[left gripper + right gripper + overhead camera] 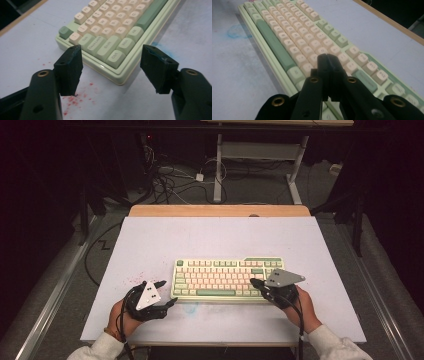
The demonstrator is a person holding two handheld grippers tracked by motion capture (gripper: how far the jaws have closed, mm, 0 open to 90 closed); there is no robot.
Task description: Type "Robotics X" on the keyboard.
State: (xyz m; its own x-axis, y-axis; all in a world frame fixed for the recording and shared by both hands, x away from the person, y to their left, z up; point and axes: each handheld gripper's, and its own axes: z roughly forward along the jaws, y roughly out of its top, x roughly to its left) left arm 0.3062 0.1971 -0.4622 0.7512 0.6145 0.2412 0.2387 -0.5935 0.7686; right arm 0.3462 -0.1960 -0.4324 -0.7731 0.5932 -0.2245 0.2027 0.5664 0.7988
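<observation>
Pale lilac and matte, the tabletop (150,240) is seen as a wide flat sheet edged at the far side by a wooden strip (220,210), with faint red specks (75,98) and a blue smudge (235,31) marking it close to the keyboard. The keyboard (227,279) is set near the tabletop's front edge, roughly central; its case is a smooth, glossy mint-green plastic with rounded corners, and its keys are blocky cream and green caps in neat rows. Just left of the keyboard's near left corner the left hand-held gripper (111,67) is held with its jaws wide apart and nothing between them, the corner being framed but not touched. Over the keyboard's right end the right hand-held gripper (328,62) is pressed fully closed on nothing, its tips poised above the cream keys. Key pressing appears about to begin; no key is yet seen depressed.
</observation>
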